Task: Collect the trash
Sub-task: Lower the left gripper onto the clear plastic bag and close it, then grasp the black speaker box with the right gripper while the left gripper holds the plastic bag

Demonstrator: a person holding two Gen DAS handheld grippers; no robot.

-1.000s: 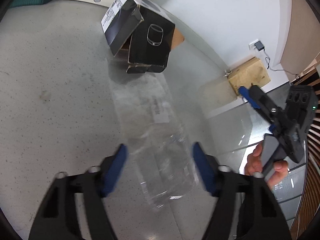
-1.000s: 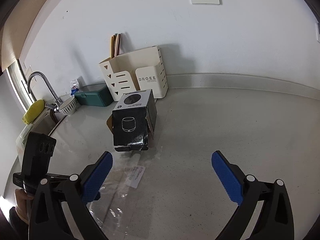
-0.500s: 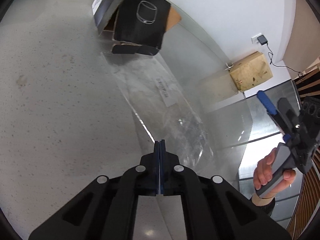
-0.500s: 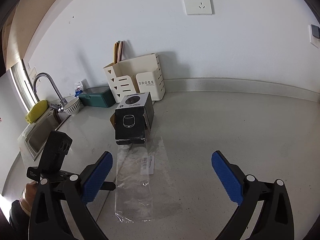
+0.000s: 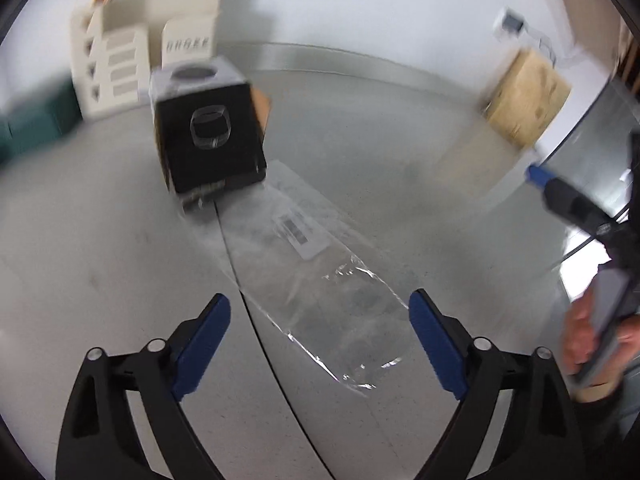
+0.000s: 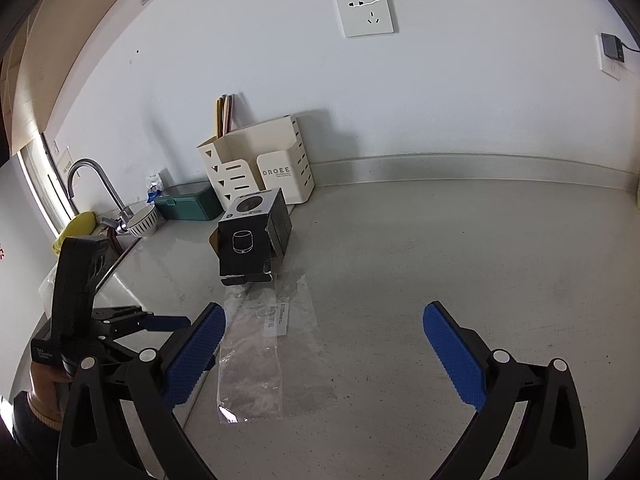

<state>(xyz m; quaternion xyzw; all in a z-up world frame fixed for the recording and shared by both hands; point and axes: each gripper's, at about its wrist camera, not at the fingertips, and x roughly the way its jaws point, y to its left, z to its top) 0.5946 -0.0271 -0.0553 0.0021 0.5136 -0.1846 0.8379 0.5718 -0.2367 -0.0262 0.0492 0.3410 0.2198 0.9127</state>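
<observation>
Comparing w/ half a sec ago: left gripper (image 5: 318,334) was pinched fully closed low at the edge of the clear flat plastic bag w/ white barcode label (image 5: 316,280); now its blue pads are spread wide, nothing between them, and left cam view is motion-blurred, so it's swinging. Bag lies flat on the grey speckled countertop (image 6: 460,248), apparently not lifted, so that pinch prob missed or slipped; grab needs a redo.

L to R in right cam: steel faucet (image 6: 86,184), striped bowl (image 6: 142,220), green lidded container (image 6: 188,206), cream slotted holder marked DROEE (image 6: 276,168), then black cardboard box w/ speaker print (image 6: 250,240) standing w/ a flap open, touching far end of the bag (image 6: 264,344). Right gripper (image 6: 324,354) wide open, empty, hovering above near end of bag, no contact.

Judgement: both trash items (bag, box) uncollected; task early. Thin film flat on counter = hard to pinch; prob need to catch a raised, crinkled corner at the near end.
</observation>
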